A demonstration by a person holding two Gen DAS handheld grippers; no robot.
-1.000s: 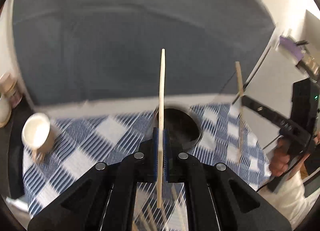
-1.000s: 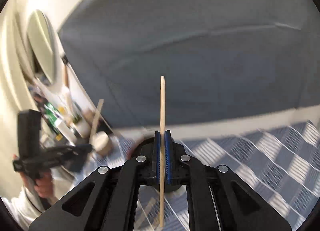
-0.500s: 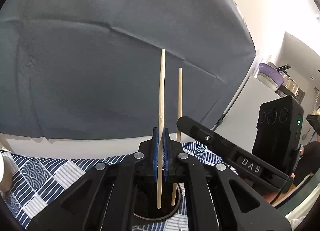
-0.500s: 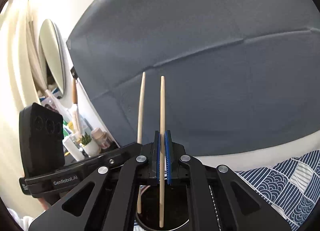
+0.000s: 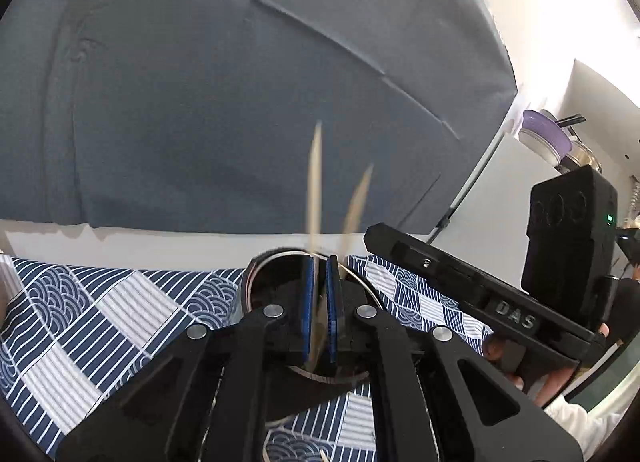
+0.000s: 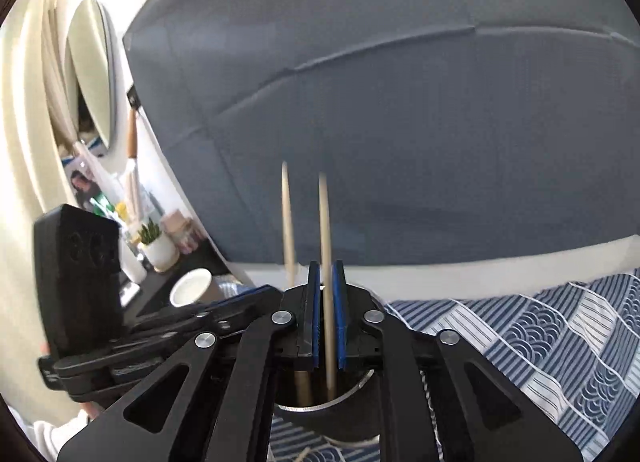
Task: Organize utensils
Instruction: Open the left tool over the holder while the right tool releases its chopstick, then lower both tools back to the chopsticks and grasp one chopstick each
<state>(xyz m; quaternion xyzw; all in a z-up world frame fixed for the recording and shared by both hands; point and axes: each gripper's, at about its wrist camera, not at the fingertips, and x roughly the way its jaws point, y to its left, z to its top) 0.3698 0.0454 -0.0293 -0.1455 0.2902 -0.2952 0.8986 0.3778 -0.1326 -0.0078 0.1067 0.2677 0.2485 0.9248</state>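
Two wooden chopsticks stand in a black round holder (image 5: pixel 260 274) on the blue patterned cloth. In the left wrist view my left gripper (image 5: pixel 319 262) has its blue pads slightly apart around one blurred chopstick (image 5: pixel 314 181); the other chopstick (image 5: pixel 356 201) leans to its right. In the right wrist view my right gripper (image 6: pixel 327 266) has its pads parted around a chopstick (image 6: pixel 325 221), whose lower end sits in the holder (image 6: pixel 320 408). The second chopstick (image 6: pixel 288 217) stands to its left. Each gripper shows in the other's view, left (image 6: pixel 120 338) and right (image 5: pixel 480 294).
A blue and white patterned cloth (image 5: pixel 100 314) covers the table. A grey fabric backdrop (image 5: pixel 200 101) rises behind. A white cup (image 6: pixel 190 288) stands at the left, with a small potted plant (image 6: pixel 158 246) and a mirror (image 6: pixel 94 65) beyond.
Both grippers' pads have parted from their chopsticks. The chopsticks have dropped lower into the black holder and now look blurred and tilted.
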